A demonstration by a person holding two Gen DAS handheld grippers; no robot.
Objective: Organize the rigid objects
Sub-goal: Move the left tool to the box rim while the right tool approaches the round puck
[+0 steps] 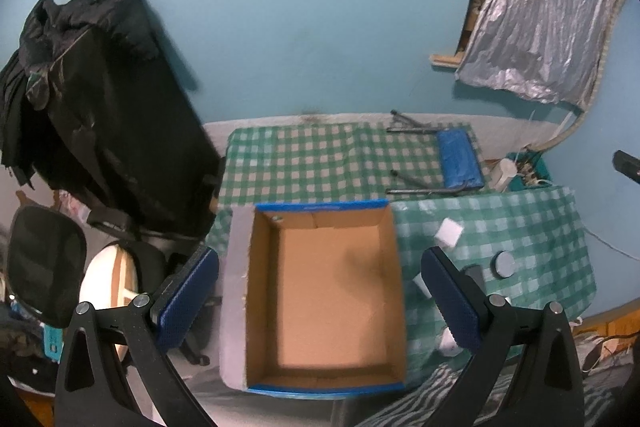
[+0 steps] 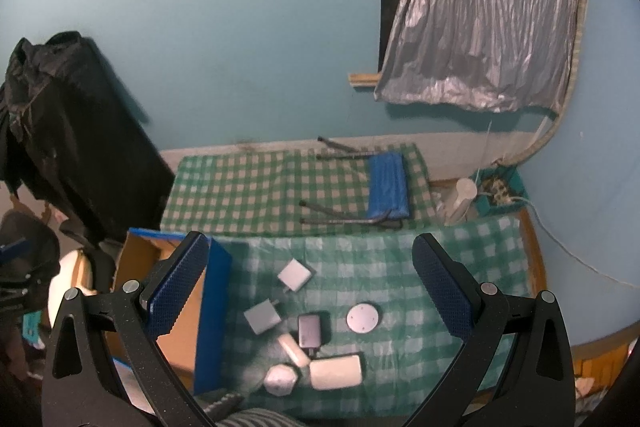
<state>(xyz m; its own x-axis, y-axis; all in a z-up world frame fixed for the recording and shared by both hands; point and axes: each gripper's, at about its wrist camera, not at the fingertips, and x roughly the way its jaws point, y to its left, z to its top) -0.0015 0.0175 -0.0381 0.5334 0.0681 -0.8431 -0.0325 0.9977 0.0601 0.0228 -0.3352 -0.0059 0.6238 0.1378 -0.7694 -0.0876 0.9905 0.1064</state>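
Observation:
An empty cardboard box (image 1: 324, 291) with blue edges lies on the green checked cloth; its blue wall shows at the left of the right wrist view (image 2: 210, 311). My left gripper (image 1: 320, 301) is open above the box. My right gripper (image 2: 306, 289) is open above a cluster of small objects: a white square charger (image 2: 295, 275), a grey square charger (image 2: 262, 317), a dark rectangular case (image 2: 309, 330), a round grey disc (image 2: 362, 319), a white bar (image 2: 335, 371), a white hexagonal piece (image 2: 281, 380) and a small white piece (image 2: 294, 350).
A blue folding stool (image 2: 388, 185) with metal legs lies on the far checked cloth (image 2: 248, 187). A black bag (image 1: 112, 115) leans on the blue wall at left. A silver curtain (image 2: 480, 7) hangs at right. A teal box with cables (image 2: 500, 189) sits in the corner.

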